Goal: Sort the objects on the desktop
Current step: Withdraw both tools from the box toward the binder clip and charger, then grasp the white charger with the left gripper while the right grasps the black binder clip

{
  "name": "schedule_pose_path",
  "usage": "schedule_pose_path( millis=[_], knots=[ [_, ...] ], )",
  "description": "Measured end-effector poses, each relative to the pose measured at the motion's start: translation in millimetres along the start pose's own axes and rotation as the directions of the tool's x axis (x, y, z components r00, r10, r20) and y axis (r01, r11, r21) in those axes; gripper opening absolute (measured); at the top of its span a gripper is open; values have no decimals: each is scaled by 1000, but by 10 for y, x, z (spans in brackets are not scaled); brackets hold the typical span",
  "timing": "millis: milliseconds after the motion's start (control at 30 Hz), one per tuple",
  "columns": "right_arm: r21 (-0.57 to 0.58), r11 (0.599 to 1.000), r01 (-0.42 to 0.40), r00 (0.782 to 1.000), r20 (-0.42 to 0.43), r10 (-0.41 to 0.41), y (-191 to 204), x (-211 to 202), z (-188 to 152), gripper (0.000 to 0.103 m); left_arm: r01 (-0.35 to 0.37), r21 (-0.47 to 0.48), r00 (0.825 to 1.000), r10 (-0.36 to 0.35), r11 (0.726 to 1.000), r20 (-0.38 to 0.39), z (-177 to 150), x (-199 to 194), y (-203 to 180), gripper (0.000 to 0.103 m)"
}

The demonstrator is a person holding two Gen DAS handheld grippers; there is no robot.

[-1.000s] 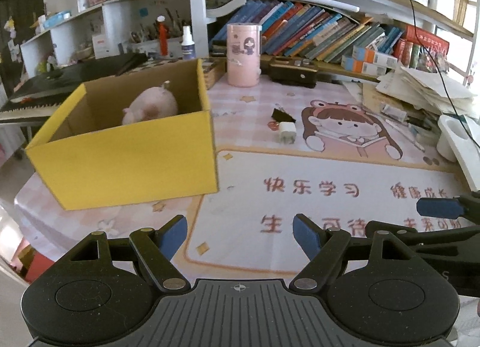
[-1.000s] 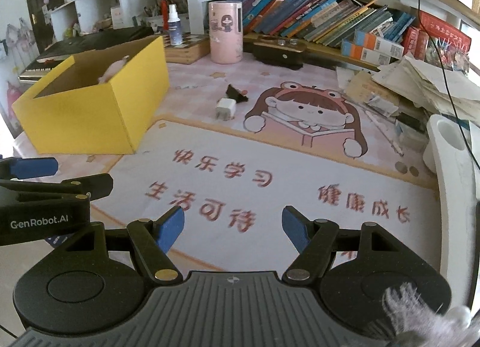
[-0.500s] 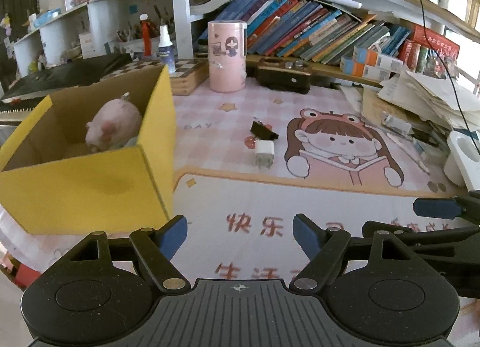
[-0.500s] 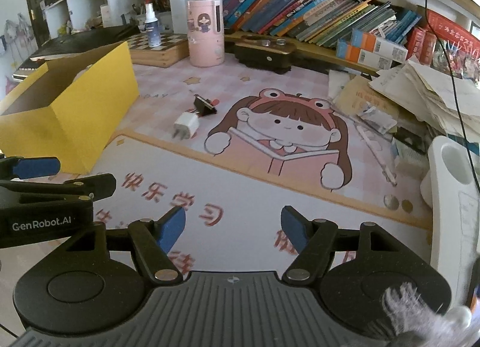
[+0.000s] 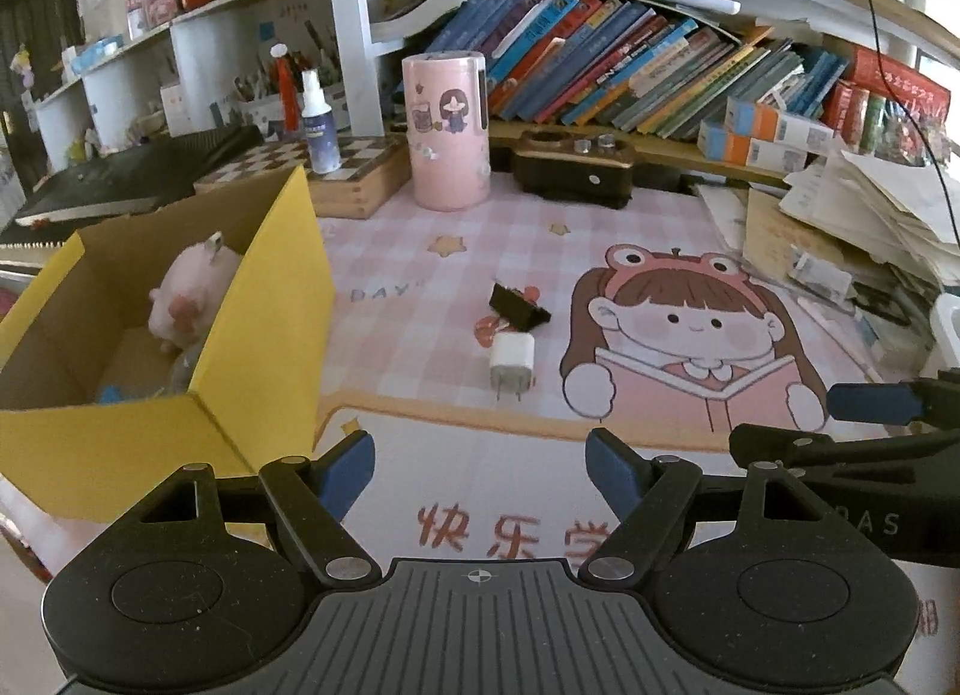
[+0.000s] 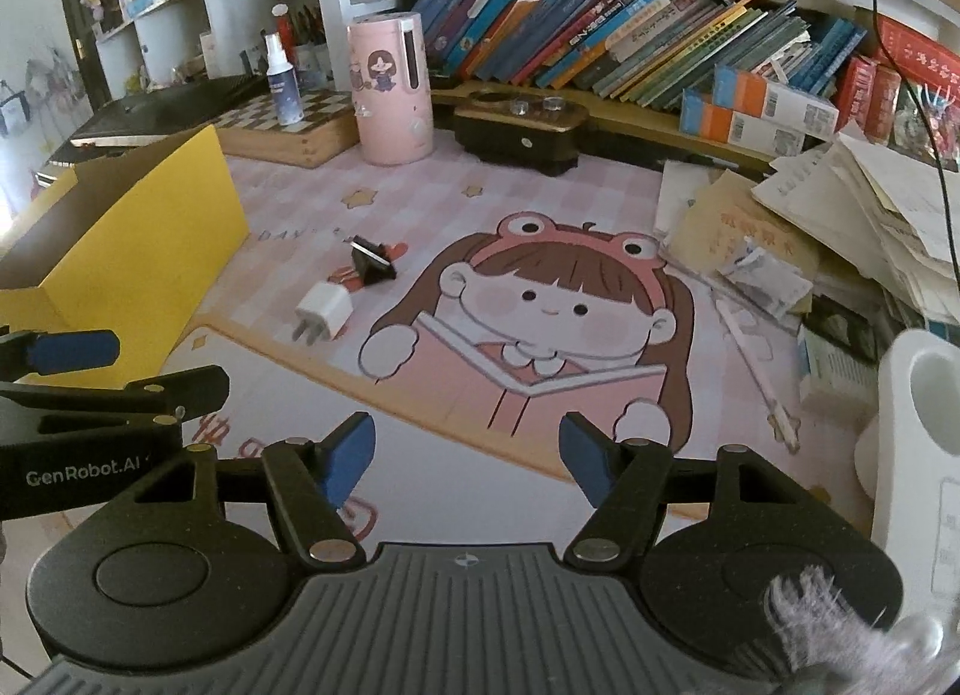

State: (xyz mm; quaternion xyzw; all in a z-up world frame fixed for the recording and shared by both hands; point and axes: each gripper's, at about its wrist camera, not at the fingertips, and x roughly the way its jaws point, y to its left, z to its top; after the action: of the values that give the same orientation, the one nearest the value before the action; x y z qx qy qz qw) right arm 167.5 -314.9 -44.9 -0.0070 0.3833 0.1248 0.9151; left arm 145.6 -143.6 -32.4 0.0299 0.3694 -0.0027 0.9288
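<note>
White charger plug [image 5: 512,358], prongs toward my cameras, lies flat on the pink checked part of the desk mat [image 5: 420,287], touching nothing; a black binder clip [image 5: 518,308] sits just behind it, close but apart. In my right view the same plug [image 6: 324,312] and clip [image 6: 372,263] lie left of the printed cartoon girl. Yellow cardboard box [image 5: 180,395], open-topped, stands on the mat to the left of the plug, holding a pink plush toy [image 5: 189,293] against its back wall. My left gripper [image 5: 480,470] hovers above the mat's white lower panel, jaws spread wide with nothing between them, the plug ahead of the gap. My right gripper [image 6: 467,458] hovers beside it, jaws likewise wide and empty, aimed at the girl's open book. Behind: a pink cylindrical container [image 5: 447,131], a spray bottle [image 5: 318,122] on a chessboard box [image 5: 336,173], slanted books [image 5: 630,71], and loose papers [image 6: 870,203] at right.
</note>
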Motion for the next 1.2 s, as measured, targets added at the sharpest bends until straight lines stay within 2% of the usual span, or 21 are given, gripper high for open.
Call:
schedule_pose_path(
  millis=[467,767,900,1200],
  knots=[
    [4,999,-42,999,16,42,-315,324,375,64,-62,-16,998,62,998,-4,266,311,-137,77],
    [-23,992,-121,993,-8,121,-315,637,591,61,-82,-19,996,81,996,-49,319,536,-128,75],
    [-39,990,-137,991,-6,137,-287,740,699,61,-77,-23,994,75,997,-76,323,647,-132,66],
    [-27,990,-140,990,-13,140,-329,901,781,61,-57,-29,993,54,998,-101,371,873,-142,63]
  ],
)
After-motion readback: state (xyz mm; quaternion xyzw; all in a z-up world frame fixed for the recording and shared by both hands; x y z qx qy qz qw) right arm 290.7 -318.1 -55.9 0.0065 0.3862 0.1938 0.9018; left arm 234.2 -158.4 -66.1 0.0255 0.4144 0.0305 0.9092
